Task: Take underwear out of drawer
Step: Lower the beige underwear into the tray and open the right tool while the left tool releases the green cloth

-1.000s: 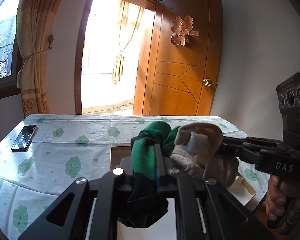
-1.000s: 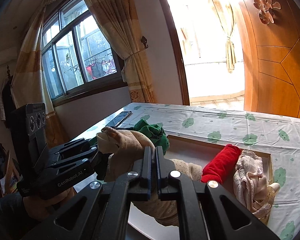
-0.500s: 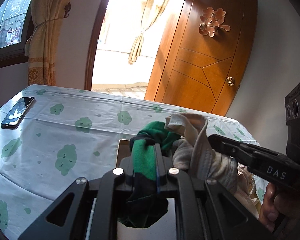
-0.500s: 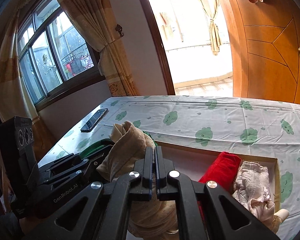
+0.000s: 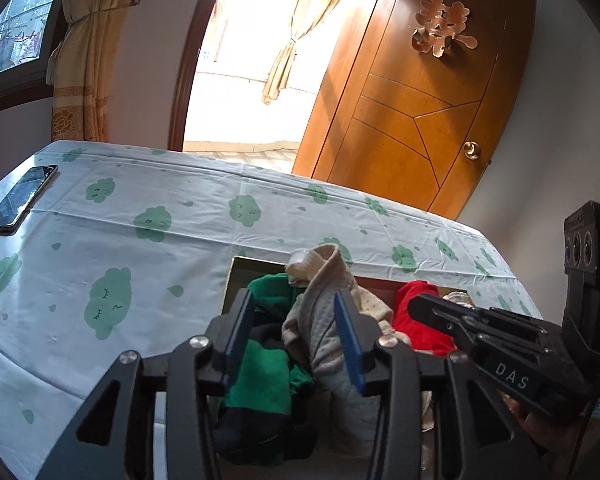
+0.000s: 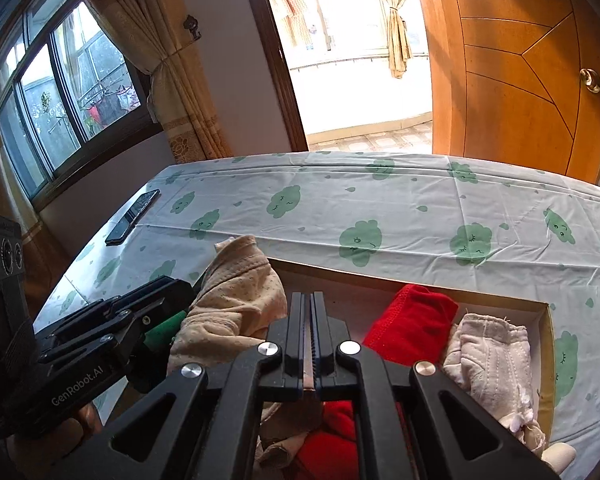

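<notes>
The beige underwear (image 5: 324,320) stands between the spread fingers of the left gripper (image 5: 294,332), over the left end of the drawer (image 6: 548,344); a second ago the left gripper was pinched shut on the green underwear (image 5: 264,376), and now its jaws are wide apart, the green piece lying loose between and below them. So the green one looks let go — dropped back over the drawer's left end rather than carried clear — which by my reading leaves it still to be taken out. The right gripper (image 6: 313,344) is pressed together, as it was before; whether any beige cloth is still caught in it I cannot tell, since only a thin pale strip shows in the seam.

The beige piece is bunched into a tall fold; its long axis runs roughly upright, the folded waistband end pointing up and a little toward the far side of the counter (image 5: 180,200), the loose end hanging down into the drawer.

Further right in the drawer lie the red underwear (image 6: 412,324) and a white lace piece (image 6: 492,360) — side by side, touching; a phone (image 5: 20,200) rests well apart at the counter's far left corner.
</notes>
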Available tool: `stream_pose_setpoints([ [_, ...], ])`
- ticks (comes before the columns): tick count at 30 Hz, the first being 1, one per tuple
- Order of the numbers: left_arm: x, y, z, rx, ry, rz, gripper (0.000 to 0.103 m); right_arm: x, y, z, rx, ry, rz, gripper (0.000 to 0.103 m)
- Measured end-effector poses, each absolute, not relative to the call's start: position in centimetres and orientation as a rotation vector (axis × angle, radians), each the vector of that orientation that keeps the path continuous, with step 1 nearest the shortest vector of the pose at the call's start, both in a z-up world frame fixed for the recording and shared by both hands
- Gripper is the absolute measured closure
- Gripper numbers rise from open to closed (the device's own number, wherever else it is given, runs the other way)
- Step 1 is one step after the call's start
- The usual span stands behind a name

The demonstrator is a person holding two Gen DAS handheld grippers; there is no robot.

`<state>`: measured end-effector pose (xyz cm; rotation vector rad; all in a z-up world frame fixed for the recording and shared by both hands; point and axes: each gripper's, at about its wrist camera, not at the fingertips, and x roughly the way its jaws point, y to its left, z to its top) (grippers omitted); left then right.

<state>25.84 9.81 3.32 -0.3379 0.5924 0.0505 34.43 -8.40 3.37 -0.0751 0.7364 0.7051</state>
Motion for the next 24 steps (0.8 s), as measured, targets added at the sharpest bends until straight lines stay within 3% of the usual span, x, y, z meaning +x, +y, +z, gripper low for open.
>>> stream_pose_setpoints([
  [4, 24.3, 9.9, 3.9, -0.32, 0.564, 0.055, 0.044, 32.6, -9.5, 2.9, -0.107, 0.724, 0.713, 0.089],
  [6, 23.4, 9.9, 4.1, -0.324, 0.547, 0.044, 0.042, 31.5, -10.3, 2.9, -0.104, 0.71, 0.722, 0.074],
  [8, 22.6, 9.6, 4.4, -0.304, 0.537, 0.044, 0.04, 30.2, -11.1, 3.2, -0.095, 0.688, 0.735, 0.047],
  [9, 22.1, 9.4, 4.5, -0.296, 0.529, 0.042, 0.039, 29.5, -11.4, 3.4, -0.093, 0.678, 0.748, 0.043],
  [24, 15.7, 12.4, 4.5, -0.317, 0.461, 0.123, 0.028, 25.2, -7.0, 2.1, -0.119, 0.739, 0.996, 0.035],
])
